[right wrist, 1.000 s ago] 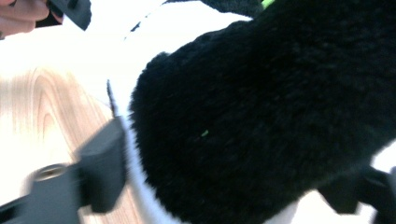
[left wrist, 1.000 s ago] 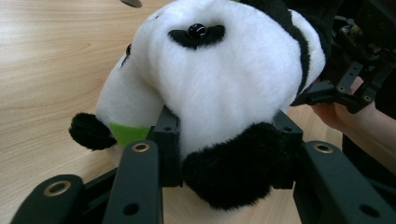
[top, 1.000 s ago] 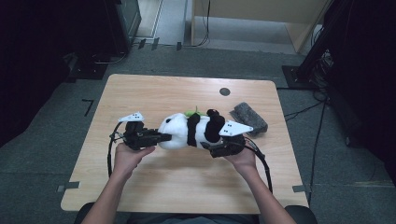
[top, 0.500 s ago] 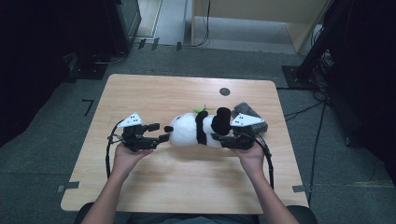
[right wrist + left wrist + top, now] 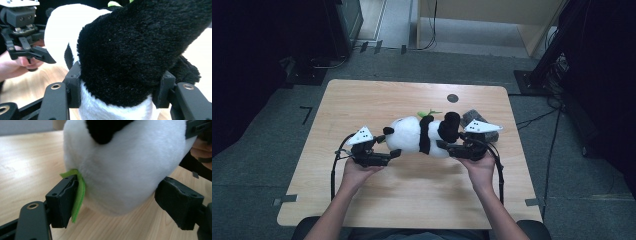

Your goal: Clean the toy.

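Plush panda lies on its side across the middle of the desk, white head end toward the person's left, black limbs toward the right. Small green felt leaf pokes up from its far side.

Left tongs sit at the head end, low, just above the wood. In the left gripper view the jaws stand apart w/ the white fur between them; they've just been opening. One jaw has a green felt strip lying against its inner face, other jaw is clear of the plush, gap visible. So no grip there.

Right tongs come in from the other side, at the black limb. In the right gripper view both jaws press into the black fur, w/ white plush bulging just below – clamped on the panda. The left hand & its tool show at that view's left edge.

Behind the right hand, partly hidden: a dark grey object near the desk's far right area; can't tell what it is. Small dark round spot on the wood beyond the panda. Cables trail back along both forearms.
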A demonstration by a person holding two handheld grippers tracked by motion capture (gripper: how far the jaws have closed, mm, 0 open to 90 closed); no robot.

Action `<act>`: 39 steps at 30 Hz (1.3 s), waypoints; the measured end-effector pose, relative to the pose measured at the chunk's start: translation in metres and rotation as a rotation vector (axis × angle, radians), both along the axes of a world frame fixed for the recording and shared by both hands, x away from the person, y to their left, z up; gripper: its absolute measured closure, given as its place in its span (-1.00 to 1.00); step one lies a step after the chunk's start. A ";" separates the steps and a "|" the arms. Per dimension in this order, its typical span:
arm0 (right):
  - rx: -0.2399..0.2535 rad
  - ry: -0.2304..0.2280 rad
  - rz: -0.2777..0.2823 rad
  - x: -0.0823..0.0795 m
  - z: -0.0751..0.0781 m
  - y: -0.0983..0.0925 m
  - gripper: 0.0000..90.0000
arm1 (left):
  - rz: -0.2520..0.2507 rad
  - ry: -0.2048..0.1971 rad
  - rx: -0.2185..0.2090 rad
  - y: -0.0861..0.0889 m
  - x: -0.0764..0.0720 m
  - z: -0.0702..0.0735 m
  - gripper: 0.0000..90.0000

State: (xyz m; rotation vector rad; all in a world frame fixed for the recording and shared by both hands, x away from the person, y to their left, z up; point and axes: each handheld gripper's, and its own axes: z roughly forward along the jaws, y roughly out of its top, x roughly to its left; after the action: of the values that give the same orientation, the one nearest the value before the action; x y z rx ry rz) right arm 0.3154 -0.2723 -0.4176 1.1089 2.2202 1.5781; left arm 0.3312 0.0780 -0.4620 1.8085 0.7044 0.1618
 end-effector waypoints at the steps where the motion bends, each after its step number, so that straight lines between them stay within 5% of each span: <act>1: 0.011 0.009 0.003 0.000 -0.001 0.000 -0.09 | 0.004 -0.009 -0.001 -0.001 -0.001 0.000 -0.56; 5: 0.017 0.030 0.009 0.000 -0.003 0.005 -0.09 | 0.030 -0.005 0.028 -0.004 -0.001 -0.002 -0.45; 7: -0.007 0.021 0.008 -0.001 -0.004 0.008 -0.13 | 0.045 0.027 0.037 -0.003 0.000 -0.001 -0.18; 9: -0.015 0.022 0.008 0.001 -0.006 0.010 -0.28 | 0.051 0.103 0.001 0.000 0.002 0.003 0.14; 15: 0.003 0.049 0.036 0.009 -0.011 0.004 -0.60 | 0.047 0.148 -0.050 0.010 0.007 0.012 0.43; 21: -0.104 -0.031 0.048 0.003 -0.011 -0.005 -0.58 | 0.133 0.164 -0.137 0.037 0.012 0.018 0.45; 24: -0.114 -0.043 0.074 0.002 -0.019 -0.007 -0.56 | 0.128 0.159 -0.184 0.043 0.011 0.022 0.45; 32: -0.108 -0.071 0.204 0.005 -0.029 0.008 -0.54 | 0.057 0.252 -0.247 0.034 0.008 0.024 0.42; 36: -0.226 -0.125 0.150 -0.001 -0.029 0.022 -0.47 | 0.063 0.257 -0.232 0.030 0.009 0.023 0.36; 39: -0.243 -0.104 0.103 0.001 -0.030 0.023 -0.20 | 0.084 0.179 -0.172 0.023 0.003 0.024 0.24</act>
State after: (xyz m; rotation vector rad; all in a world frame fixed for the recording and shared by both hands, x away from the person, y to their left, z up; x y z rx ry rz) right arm 0.3159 -0.2497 -0.4477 0.8389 2.3543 1.3234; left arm 0.3344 0.1005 -0.4377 1.6430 0.8938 -0.0058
